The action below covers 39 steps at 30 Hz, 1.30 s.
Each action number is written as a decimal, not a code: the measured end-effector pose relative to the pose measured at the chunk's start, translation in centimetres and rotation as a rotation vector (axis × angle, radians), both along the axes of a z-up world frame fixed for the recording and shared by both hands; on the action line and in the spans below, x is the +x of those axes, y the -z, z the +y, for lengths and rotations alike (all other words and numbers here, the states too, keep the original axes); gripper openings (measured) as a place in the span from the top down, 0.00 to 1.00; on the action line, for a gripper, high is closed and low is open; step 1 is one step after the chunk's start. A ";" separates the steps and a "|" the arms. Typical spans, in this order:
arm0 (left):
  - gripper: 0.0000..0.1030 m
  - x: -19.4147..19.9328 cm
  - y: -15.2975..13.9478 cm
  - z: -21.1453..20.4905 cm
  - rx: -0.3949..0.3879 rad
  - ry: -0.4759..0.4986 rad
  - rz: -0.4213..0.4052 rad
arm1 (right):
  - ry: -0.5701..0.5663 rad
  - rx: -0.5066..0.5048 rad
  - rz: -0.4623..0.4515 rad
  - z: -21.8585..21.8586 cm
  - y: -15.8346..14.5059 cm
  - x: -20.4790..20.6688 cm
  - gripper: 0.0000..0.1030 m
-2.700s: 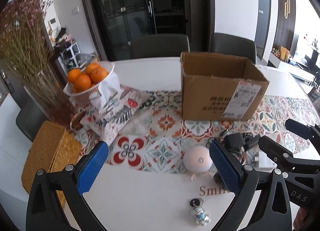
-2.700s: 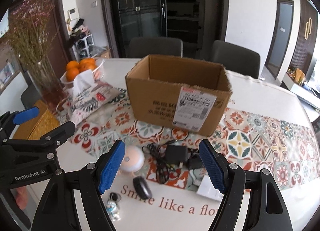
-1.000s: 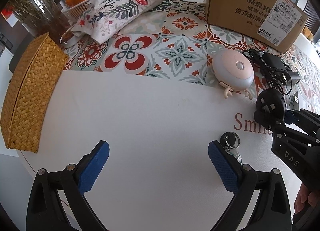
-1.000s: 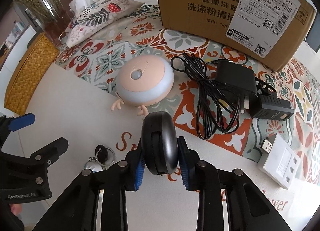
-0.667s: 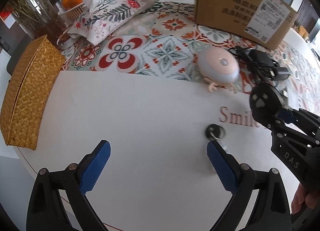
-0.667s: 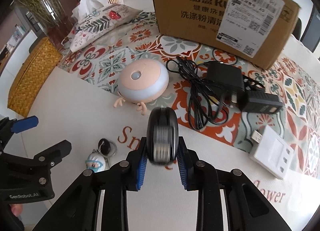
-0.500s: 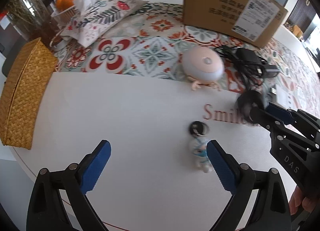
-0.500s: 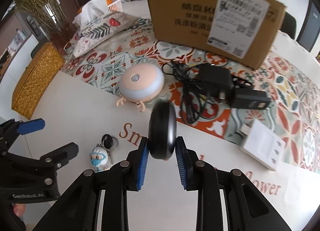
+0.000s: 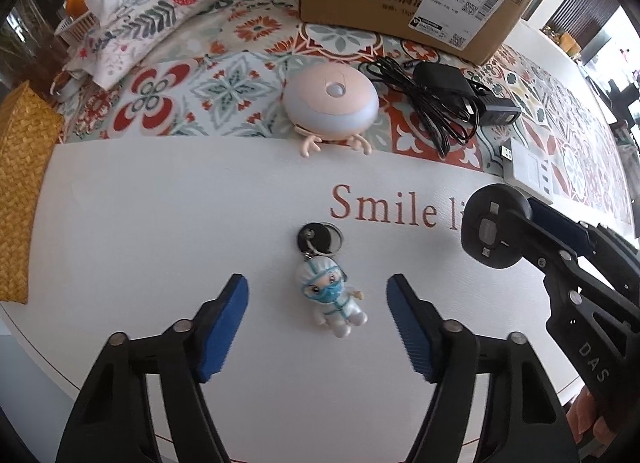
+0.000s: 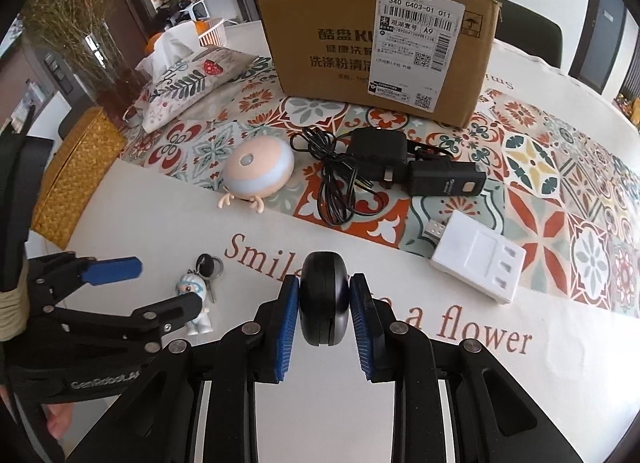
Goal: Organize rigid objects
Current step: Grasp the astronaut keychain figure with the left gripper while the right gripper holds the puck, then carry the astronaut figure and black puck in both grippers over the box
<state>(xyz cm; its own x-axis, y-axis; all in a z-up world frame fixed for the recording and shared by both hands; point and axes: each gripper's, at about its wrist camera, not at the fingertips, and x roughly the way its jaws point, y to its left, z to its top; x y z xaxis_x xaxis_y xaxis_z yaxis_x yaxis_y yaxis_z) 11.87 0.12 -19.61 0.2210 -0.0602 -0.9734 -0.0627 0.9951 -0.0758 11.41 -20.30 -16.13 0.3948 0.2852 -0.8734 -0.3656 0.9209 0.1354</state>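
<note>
The worktop (image 10: 500, 375) is white, with a patterned runner (image 10: 532, 171) across it. On the runner stands a cardboard box (image 10: 376, 47), upright with its labelled side facing the cameras. In front of the box lie a black charger (image 10: 378, 153) with tangled cable, a black adapter (image 10: 444, 183) touching its plug, and a round pink lamp (image 10: 258, 171) at the runner's edge. A white plug block (image 10: 478, 257) lies half on the runner, near the right gripper (image 10: 325, 303). Its jaws pinch a black mouse (image 10: 325, 299) on edge, held above the worktop. The left gripper (image 9: 318, 315) has its jaws spread, one on each side of a keyring doll (image 9: 330, 295) that lies flat on the bare worktop.
</note>
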 end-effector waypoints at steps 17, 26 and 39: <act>0.70 0.7 2.9 1.1 -0.166 -0.112 0.085 | -0.031 0.010 0.010 1.3 0.4 0.6 0.74; 0.74 0.3 2.3 0.7 -0.145 -0.081 0.027 | -0.032 0.010 0.016 1.5 0.5 0.5 0.74; 0.74 0.6 -2.8 0.3 -0.125 0.024 -0.158 | 0.006 0.056 -0.017 0.4 -1.8 0.1 0.74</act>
<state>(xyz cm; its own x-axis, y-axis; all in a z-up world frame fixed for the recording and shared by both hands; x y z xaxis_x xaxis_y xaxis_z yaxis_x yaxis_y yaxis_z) 12.51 0.45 -16.77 0.3675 -0.1857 -0.9113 -0.0167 0.9784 -0.2061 11.52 -19.93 -14.29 0.4114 0.3312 -0.8491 -0.3625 0.9142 0.1810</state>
